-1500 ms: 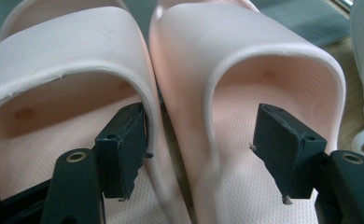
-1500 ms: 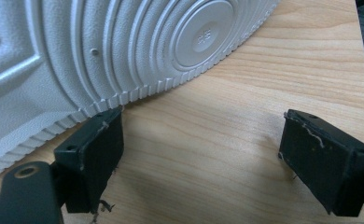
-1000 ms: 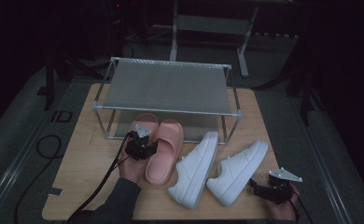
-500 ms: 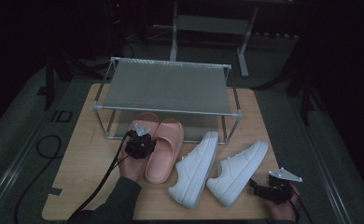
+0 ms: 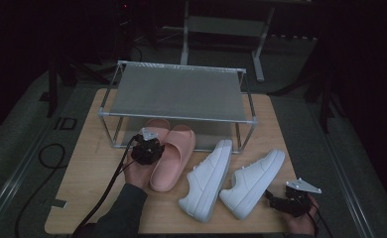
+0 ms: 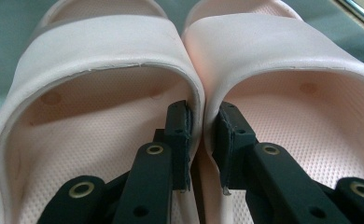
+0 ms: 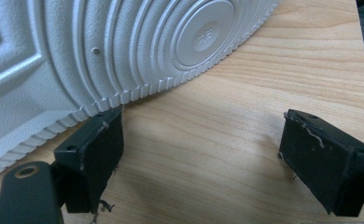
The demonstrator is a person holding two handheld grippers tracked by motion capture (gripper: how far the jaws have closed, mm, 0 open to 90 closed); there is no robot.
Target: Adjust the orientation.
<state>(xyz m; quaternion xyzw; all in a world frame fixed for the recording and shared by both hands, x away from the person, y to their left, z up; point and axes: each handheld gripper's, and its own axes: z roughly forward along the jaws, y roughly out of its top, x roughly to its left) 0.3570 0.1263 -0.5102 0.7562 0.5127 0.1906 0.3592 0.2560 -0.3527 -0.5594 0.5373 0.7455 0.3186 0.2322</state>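
Pink slippers (image 6: pixel 194 88) side by side at the rack (image 5: pixel 179 91) front, long axes running away from the left gripper (image 6: pixel 202 140); jaws just closing, now pinching both inner side walls together. Right gripper (image 7: pixel 199 154) agape, empty, beside a white sneaker (image 7: pixel 101 51) sole, well apart from the slippers. Against the earlier frame: left gripper barely shifted, right unmoved.

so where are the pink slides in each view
high view: pink slides left of centre, toes under the rack.
left gripper view: side by side across the frame, straps at top.
right gripper view: faces the sole of a white sneaker.
shared landmark: wooden board under the shoes.
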